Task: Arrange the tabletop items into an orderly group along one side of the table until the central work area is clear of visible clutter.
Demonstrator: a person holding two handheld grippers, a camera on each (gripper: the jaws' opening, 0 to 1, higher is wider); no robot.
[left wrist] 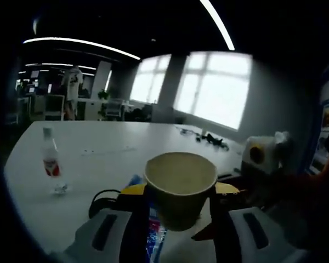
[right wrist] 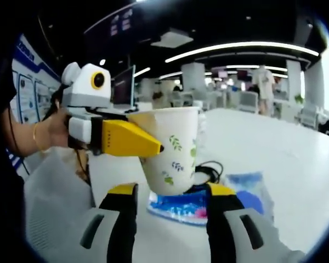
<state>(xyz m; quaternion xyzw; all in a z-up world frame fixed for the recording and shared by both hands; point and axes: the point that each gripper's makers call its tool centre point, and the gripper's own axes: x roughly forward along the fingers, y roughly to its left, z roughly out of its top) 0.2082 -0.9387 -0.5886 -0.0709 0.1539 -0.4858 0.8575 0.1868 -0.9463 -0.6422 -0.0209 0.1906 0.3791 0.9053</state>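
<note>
Yellow-tipped jaws of the left gripper point(left wrist: 178, 211) close on a white paper cup point(left wrist: 180, 189), one jaw at each side of its wall, and hold it upright with its open mouth towards the camera. From the right gripper view the same cup point(right wrist: 172, 150) shows a print of small green and blue leaves, and the left gripper point(right wrist: 153, 148) reaches in from the left with a yellow jaw laid against the cup's side, a person's hand point(right wrist: 52, 131) with a thin bracelet behind it. The right gripper point(right wrist: 170, 205) stands with its jaws spread wide and nothing between them, just below the cup. Under the cup lies a flat blue and white plastic packet point(right wrist: 208, 203) on the white table point(right wrist: 274, 148), with a black cable point(right wrist: 208, 167) looped beside it. In the left gripper view a small clear plastic bottle with a red label point(left wrist: 50, 161) stands upright well apart to the left, and the right gripper's white body with a yellow ring point(left wrist: 260, 153) sits at the right edge. Some small dark items point(left wrist: 211, 139) lie far across the table near the windows.
</note>
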